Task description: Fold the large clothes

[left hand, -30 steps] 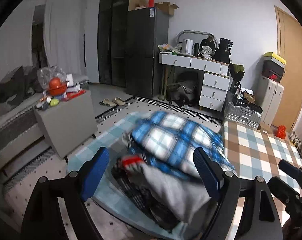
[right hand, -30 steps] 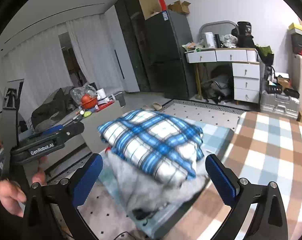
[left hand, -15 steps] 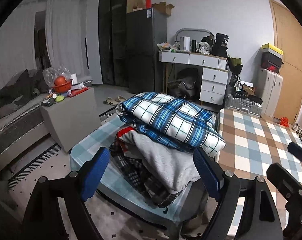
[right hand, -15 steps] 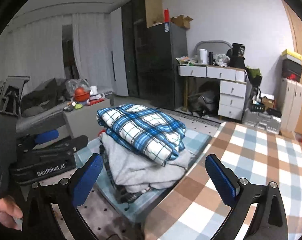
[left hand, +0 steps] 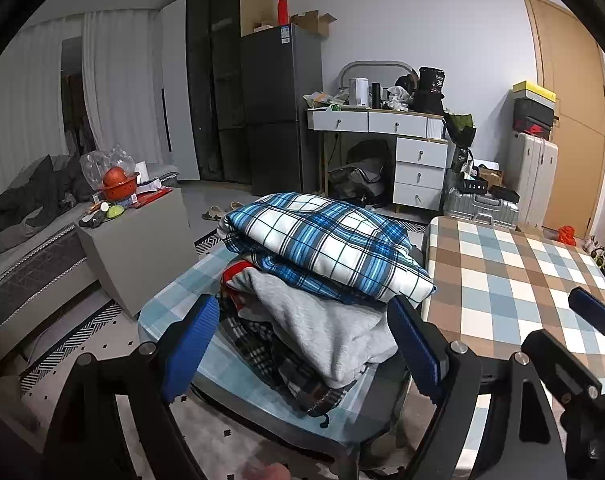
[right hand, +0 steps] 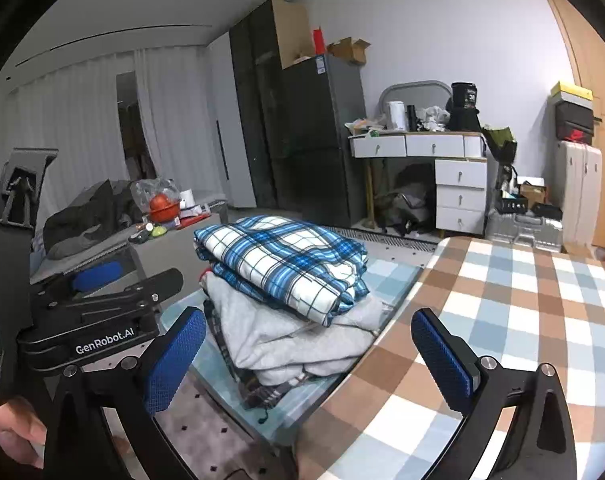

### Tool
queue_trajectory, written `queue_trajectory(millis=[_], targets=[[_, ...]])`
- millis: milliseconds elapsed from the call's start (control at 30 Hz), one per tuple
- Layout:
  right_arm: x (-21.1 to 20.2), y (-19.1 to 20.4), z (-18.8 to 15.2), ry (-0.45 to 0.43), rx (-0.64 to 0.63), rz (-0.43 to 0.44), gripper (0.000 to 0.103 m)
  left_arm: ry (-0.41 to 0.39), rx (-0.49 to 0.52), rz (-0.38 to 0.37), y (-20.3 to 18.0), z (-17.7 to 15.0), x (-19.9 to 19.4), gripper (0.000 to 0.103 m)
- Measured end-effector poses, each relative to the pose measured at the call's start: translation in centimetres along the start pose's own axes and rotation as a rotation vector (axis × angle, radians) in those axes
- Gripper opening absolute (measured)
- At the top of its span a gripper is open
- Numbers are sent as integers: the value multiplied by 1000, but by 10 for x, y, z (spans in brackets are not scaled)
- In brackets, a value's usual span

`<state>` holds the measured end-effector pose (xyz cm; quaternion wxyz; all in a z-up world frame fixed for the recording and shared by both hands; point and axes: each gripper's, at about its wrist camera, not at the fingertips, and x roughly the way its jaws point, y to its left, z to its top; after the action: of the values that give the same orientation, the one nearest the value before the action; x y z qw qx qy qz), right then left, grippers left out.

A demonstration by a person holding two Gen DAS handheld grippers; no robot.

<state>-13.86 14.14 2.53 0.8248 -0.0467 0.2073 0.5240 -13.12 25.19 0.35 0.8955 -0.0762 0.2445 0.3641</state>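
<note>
With my left gripper (left hand: 302, 344) and right gripper (right hand: 314, 356) both spread empty, the soft, bulky blue plaid garment (right hand: 286, 260) tops the clothes pile (right hand: 286, 332) on the low table (left hand: 166, 292); I'd pinch its folded edge.

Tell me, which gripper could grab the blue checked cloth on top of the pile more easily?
Probably the left gripper: it is open and aimed at the pile, below the blue checked cloth. The right gripper faces the pile's edge.
</note>
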Motion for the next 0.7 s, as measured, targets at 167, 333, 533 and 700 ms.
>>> queue_trajectory(millis=[167,333,533,700], targets=[[-3,-3,-1,-10,19,8,103,0,14,14,-3,-1,0,83],[-3,-2,1,-18,5,12,103,8,7,10,-3,0,0,83],[-5,-3,2,-32,10,21,103,6,11,7,-3,0,0,83],[-4,-3,2,-30,20,28,103,6,11,7,-4,-1,3,83]])
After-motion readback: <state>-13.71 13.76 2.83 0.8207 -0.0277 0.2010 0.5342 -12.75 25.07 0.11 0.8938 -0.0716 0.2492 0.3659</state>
